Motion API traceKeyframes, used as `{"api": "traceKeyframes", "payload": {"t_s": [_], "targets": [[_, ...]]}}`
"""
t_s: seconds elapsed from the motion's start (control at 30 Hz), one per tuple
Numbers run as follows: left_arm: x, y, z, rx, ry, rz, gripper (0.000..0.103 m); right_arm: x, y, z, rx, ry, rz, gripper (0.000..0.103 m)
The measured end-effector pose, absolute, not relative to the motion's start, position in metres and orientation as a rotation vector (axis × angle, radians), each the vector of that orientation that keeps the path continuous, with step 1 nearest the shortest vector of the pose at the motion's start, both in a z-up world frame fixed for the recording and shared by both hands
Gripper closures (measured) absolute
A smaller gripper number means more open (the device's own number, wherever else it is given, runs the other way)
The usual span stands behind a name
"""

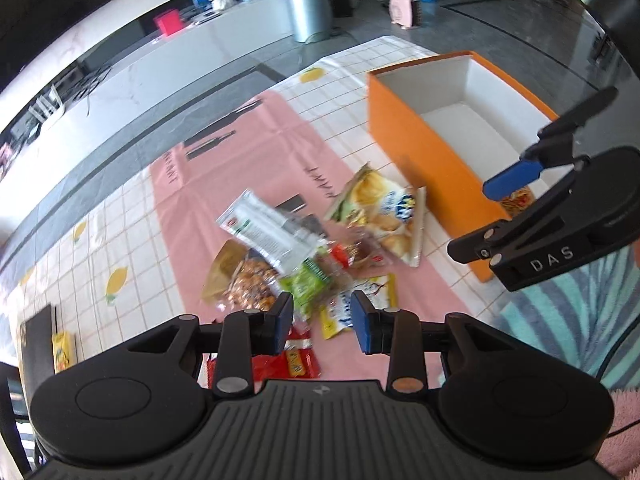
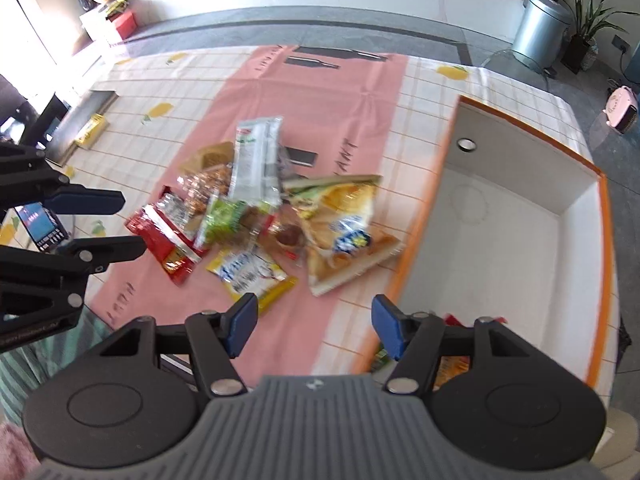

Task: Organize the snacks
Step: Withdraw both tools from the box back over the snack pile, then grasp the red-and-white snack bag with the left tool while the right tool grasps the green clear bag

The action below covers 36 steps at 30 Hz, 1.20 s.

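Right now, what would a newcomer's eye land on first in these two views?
The big orange box with white inside, open-topped on the checked cloth, mostly bare but for a packet or two at its near end. Beside it, on the pink runner, lies a jumbled heap of snack packets. Both claws, left claw and right claw, hang open above with nothing between them.

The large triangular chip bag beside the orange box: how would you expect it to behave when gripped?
The chip bag looks puffed and crinkled, so probably light and yielding. Its glossy film may slip between pads. Lying flat against the pile's other packets, it might drag them.
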<state>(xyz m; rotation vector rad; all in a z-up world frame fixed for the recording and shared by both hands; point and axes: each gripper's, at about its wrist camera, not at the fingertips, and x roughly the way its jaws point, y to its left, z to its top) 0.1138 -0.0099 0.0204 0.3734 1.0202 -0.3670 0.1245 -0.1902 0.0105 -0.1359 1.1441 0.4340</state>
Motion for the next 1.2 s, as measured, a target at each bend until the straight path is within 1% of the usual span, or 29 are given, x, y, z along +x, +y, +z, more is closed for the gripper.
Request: {"api": "traceKeyframes", "payload": {"t_s": [0.1, 0.23, 0.37, 0.43, 0.5, 0.63, 0.77, 0.83, 0.87, 0.9, 0.97, 1.03, 1.1, 1.2], "targets": [[0.116, 0.012, 0.012, 0.340, 1.034, -0.343, 0.060, 0.129, -0.171, -0.001, -0.135, 1.144, 0.454, 0.042], [0.120, 0.032, -0.002, 0.348, 1.050, -0.341, 0.047, 0.143, -0.152, -0.022, -0.120, 1.172, 0.459, 0.042], [0.126, 0.047, -0.019, 0.378, 1.077, -0.347, 0.044, 0.156, -0.135, -0.040, -0.149, 1.187, 0.487, 0.042], [0.132, 0.056, -0.029, 0.386, 1.100, -0.351, 0.036, 0.159, -0.123, -0.047, -0.195, 1.181, 0.510, 0.042], [0.138, 0.064, -0.040, 0.390, 1.123, -0.351, 0.032, 0.162, -0.113, -0.052, -0.240, 1.171, 0.540, 0.042], [0.151, 0.081, -0.063, 0.366, 1.180, -0.330, 0.031, 0.170, -0.089, -0.064, -0.340, 1.141, 0.591, 0.042], [0.162, 0.100, -0.085, 0.269, 1.219, -0.295, 0.030, 0.180, -0.068, -0.074, -0.404, 1.115, 0.647, 0.041], [0.165, 0.108, -0.096, 0.217, 1.232, -0.274, 0.027, 0.184, -0.057, -0.080, -0.444, 1.109, 0.680, 0.037], [0.166, 0.111, -0.100, 0.200, 1.238, -0.265, 0.027, 0.185, -0.052, -0.083, -0.470, 1.106, 0.693, 0.031], [0.167, 0.113, -0.103, 0.182, 1.241, -0.259, 0.027, 0.186, -0.047, -0.086, -0.500, 1.098, 0.705, 0.030], [0.168, 0.117, -0.108, 0.150, 1.243, -0.246, 0.027, 0.187, -0.039, -0.091, -0.559, 1.080, 0.724, 0.030], [0.169, 0.121, -0.111, 0.120, 1.246, -0.236, 0.022, 0.188, -0.035, -0.096, -0.601, 1.066, 0.732, 0.030], [0.170, 0.124, -0.113, 0.087, 1.250, -0.231, 0.019, 0.191, -0.034, -0.101, -0.605, 1.073, 0.733, 0.030], [0.170, 0.128, -0.114, 0.036, 1.267, -0.242, 0.019, 0.194, -0.038, -0.105, -0.572, 1.088, 0.725, 0.027]]}}
